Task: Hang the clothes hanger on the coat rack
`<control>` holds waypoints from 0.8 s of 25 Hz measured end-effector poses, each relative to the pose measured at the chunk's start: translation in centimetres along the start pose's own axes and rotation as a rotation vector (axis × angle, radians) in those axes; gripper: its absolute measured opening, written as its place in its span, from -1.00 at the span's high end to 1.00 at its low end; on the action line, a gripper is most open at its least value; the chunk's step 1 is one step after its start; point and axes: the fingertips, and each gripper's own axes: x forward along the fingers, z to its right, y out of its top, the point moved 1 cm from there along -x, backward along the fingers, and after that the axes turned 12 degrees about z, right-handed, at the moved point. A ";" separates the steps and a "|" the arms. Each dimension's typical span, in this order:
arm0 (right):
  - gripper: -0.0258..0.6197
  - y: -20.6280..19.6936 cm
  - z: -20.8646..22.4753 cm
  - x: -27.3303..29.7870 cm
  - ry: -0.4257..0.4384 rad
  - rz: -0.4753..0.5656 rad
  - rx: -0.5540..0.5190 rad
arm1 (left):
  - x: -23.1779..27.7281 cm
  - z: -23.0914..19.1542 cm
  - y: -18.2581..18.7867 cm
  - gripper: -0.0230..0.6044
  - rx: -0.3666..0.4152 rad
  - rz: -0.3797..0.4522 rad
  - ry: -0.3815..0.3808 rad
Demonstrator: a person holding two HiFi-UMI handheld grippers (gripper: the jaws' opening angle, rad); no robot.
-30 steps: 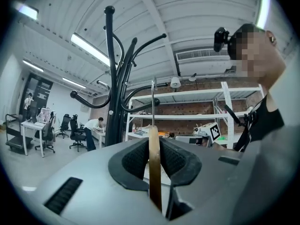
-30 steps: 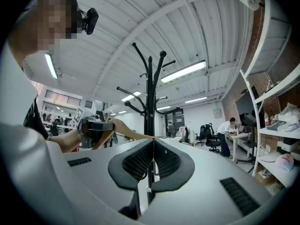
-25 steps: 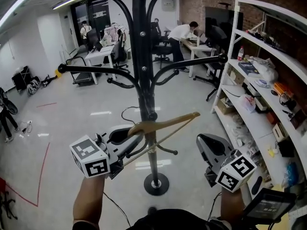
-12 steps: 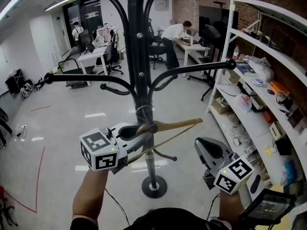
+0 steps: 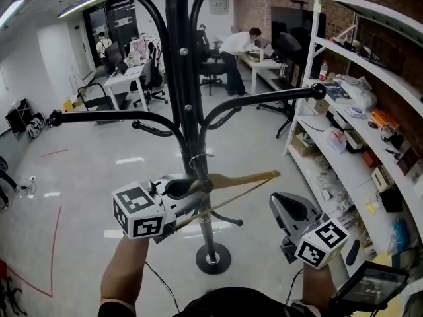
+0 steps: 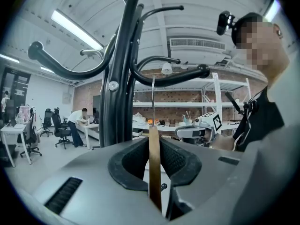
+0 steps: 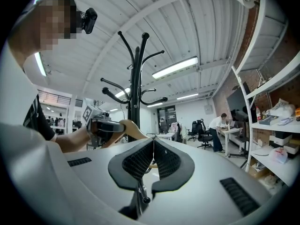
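– Left gripper (image 5: 192, 193), head view?
– Clamped on one wooden hanger (image 5: 244, 179), just beside the single coat rack (image 5: 180, 78) pole.
– Left gripper view?
– Jaws pinch the hanger edge-on.
– Right gripper (image 7: 153, 161), own view?
– Jaws together, empty; two grippers in all.

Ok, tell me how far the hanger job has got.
Done: the wooden hanger is picked up, clamped edge-on in the left gripper. In hand: it is held close to the coat rack pole, below the long arms. Left: its hook does not look seated on any arm yet, so hooking it and letting go remain. The right gripper is shut and empty, off to the side.
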 end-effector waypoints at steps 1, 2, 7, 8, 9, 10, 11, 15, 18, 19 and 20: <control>0.90 -0.2 0.1 0.0 0.000 -0.001 0.002 | 0.1 0.0 -0.1 0.76 0.000 0.000 -0.001; 0.90 -0.3 0.1 0.1 0.000 -0.003 0.005 | 0.1 -0.1 -0.1 0.76 0.000 0.000 -0.001; 0.90 -0.5 0.3 0.4 0.003 -0.008 0.016 | -0.2 -0.4 -0.1 0.76 -0.014 0.010 0.001; 0.90 -0.5 0.3 0.4 0.004 -0.008 0.016 | -0.2 -0.3 -0.1 0.76 -0.015 0.012 0.000; 0.90 -0.5 0.4 0.4 0.006 -0.008 0.016 | -0.2 -0.3 -0.1 0.76 -0.014 0.013 0.000; 0.90 -0.5 0.4 0.4 0.007 -0.008 0.016 | -0.2 -0.3 -0.1 0.76 -0.012 0.015 0.002; 0.90 -0.5 0.4 0.4 0.008 -0.010 0.018 | -0.3 -0.4 -0.2 0.76 -0.010 0.018 0.006; 0.90 -0.9 0.4 0.3 0.012 -0.018 0.024 | -0.5 -0.5 -0.2 0.76 -0.013 0.025 0.013; 0.90 -0.8 0.3 0.2 0.016 -0.017 0.025 | -0.6 -0.4 -0.2 0.76 -0.008 0.028 0.015; 0.90 -0.7 0.2 0.3 0.019 -0.016 0.024 | -0.6 -0.4 -0.2 0.76 -0.007 0.031 0.015; 0.90 -0.7 0.1 0.3 0.021 -0.016 0.022 | -0.7 -0.4 -0.2 0.76 -0.007 0.033 0.017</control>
